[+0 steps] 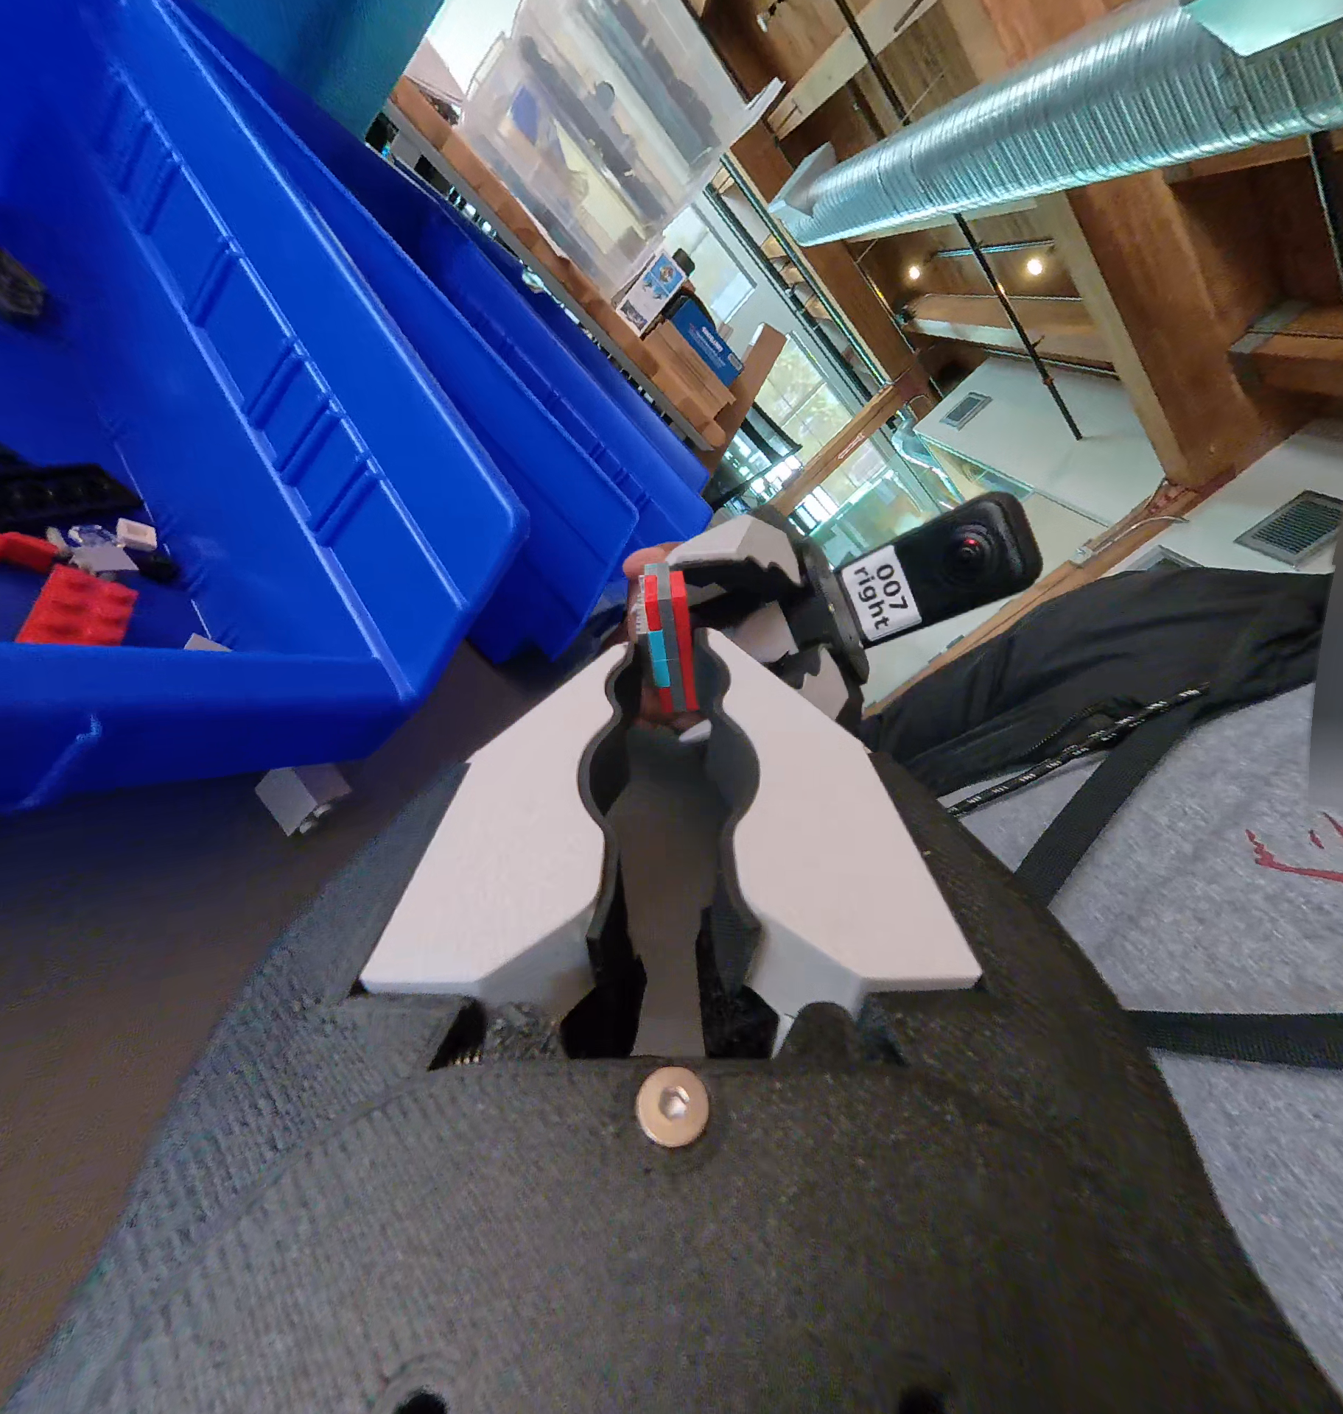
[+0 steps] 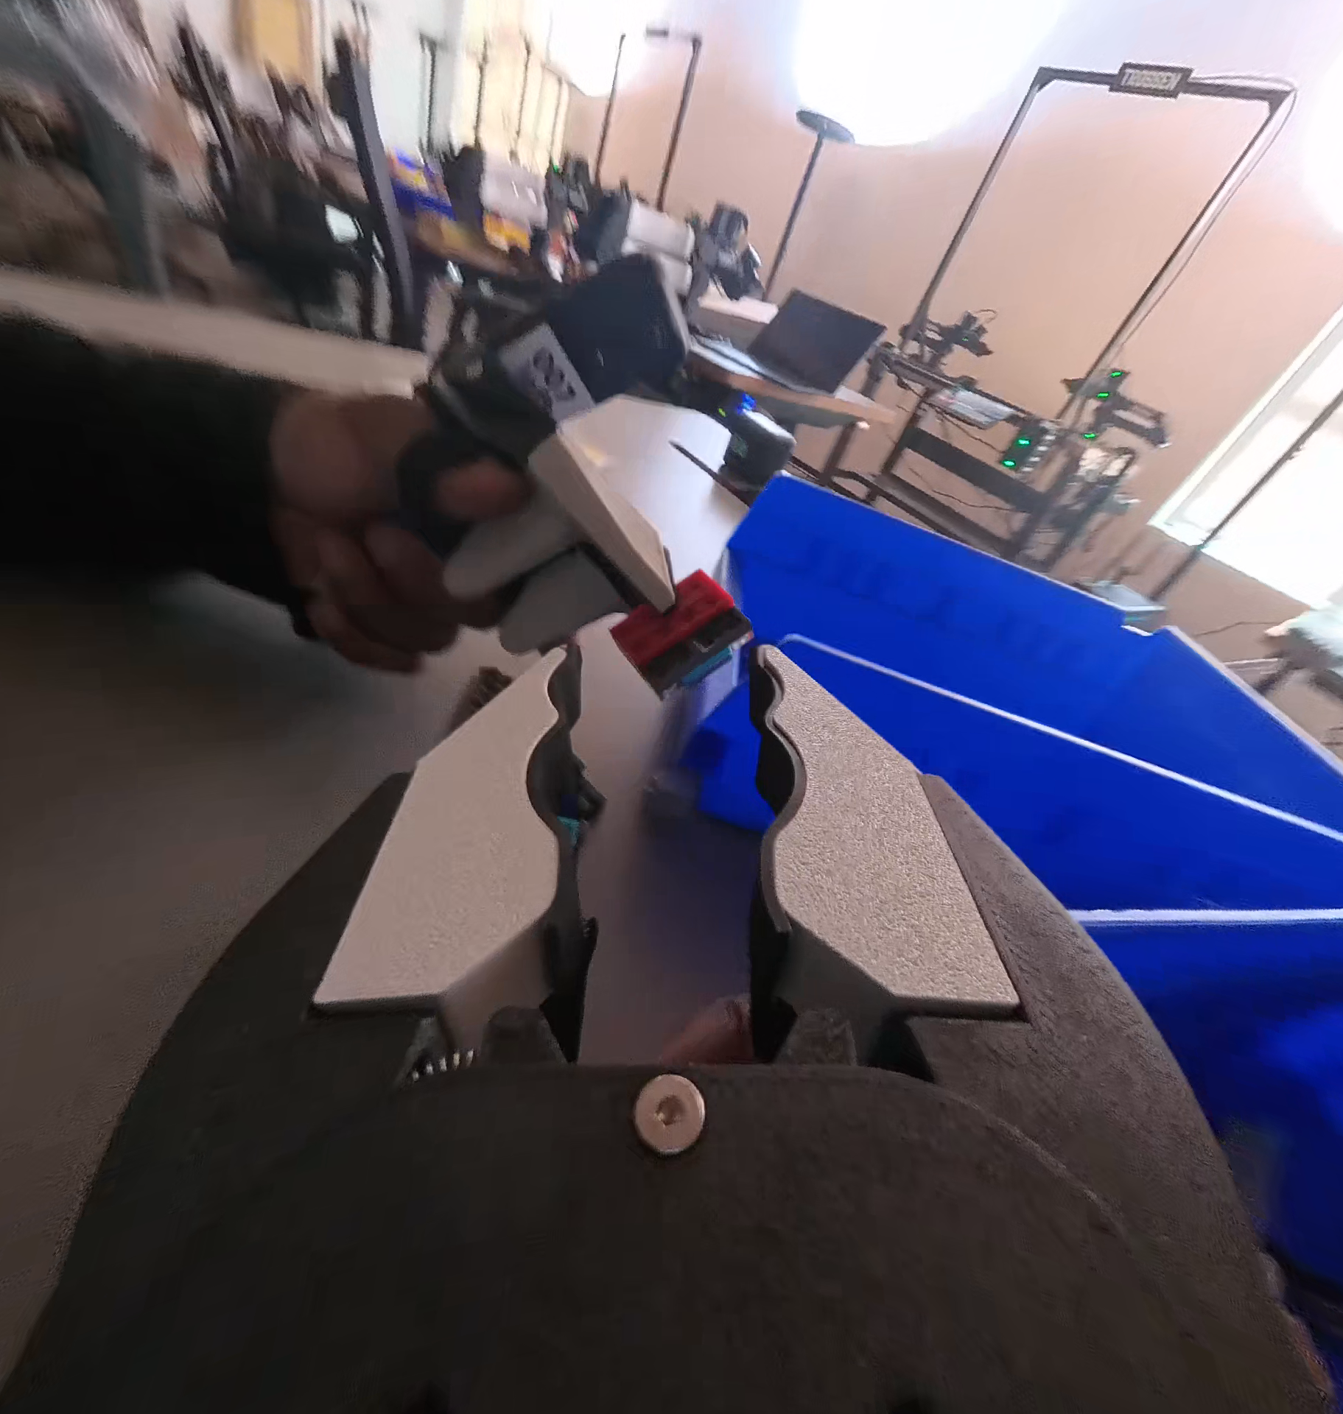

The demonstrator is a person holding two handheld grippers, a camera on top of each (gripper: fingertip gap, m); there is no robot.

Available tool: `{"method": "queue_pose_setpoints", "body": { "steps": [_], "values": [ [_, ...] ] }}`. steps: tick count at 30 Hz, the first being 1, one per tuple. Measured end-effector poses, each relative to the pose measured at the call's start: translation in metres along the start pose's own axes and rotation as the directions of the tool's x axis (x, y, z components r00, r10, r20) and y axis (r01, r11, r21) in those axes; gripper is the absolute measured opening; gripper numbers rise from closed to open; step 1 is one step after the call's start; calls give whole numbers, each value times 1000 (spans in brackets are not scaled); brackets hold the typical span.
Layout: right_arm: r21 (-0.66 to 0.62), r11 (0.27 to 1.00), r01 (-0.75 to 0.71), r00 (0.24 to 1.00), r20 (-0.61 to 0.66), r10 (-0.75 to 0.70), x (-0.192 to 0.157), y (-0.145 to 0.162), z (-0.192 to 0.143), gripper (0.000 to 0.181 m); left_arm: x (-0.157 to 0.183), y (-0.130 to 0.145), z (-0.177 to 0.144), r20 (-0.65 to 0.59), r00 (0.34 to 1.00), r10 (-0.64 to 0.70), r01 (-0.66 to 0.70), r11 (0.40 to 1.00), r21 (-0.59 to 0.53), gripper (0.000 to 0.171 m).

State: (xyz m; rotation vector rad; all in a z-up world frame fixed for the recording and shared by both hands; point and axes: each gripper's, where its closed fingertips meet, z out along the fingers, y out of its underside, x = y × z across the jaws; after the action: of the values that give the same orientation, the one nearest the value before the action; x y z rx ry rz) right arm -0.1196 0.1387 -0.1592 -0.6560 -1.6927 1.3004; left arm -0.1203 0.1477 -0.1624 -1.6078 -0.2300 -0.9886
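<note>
My left gripper (image 1: pixel 668 662) is shut on a small stack of bricks (image 1: pixel 669 635), red, grey and teal layers, held on edge above the dark table. My right gripper (image 1: pixel 733 604) faces it from the far side, its jaws standing apart on either side of the stack's upper end. In the right wrist view my right gripper (image 2: pixel 662 656) is open and empty. The brick stack (image 2: pixel 679 631) hangs just beyond its fingertips, pinched by the left gripper (image 2: pixel 637 612), which a hand (image 2: pixel 362 528) holds. Whether the right fingers touch the stack I cannot tell.
Blue bins (image 1: pixel 308 382) stand to the left, the nearest holding loose bricks, among them a red one (image 1: pixel 75 608). A small grey brick (image 1: pixel 301 796) lies on the table by the bin. A black bag with straps (image 1: pixel 1112 658) lies on a grey mat. The blue bins (image 2: pixel 1035 689) stand right of the right gripper.
</note>
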Motion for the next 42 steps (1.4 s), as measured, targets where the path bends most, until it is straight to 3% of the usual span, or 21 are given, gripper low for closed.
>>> {"method": "queue_pose_setpoints", "body": {
  "steps": [5, 15, 28, 42],
  "values": [
    [-48, 991, 121, 992, -36, -123, -1, 8, 2, 49, -6, 11, 3, 45, 999, 16, -13, 998, -64, 14],
    [-162, 921, 355, 930, -40, -365, -11, 26, 8, 43, -12, 26, 8, 140, 972, 191, -162, 967, -197, 14],
    [-259, 856, 448, 883, -18, -468, -12, 42, 12, 37, -18, 34, 7, 186, 947, 262, -206, 939, -275, 14],
    [-346, 730, 589, 760, -69, -646, -4, 42, 7, 36, -24, 28, 9, 179, 983, -39, 61, 991, -123, 14]
  ]
}}
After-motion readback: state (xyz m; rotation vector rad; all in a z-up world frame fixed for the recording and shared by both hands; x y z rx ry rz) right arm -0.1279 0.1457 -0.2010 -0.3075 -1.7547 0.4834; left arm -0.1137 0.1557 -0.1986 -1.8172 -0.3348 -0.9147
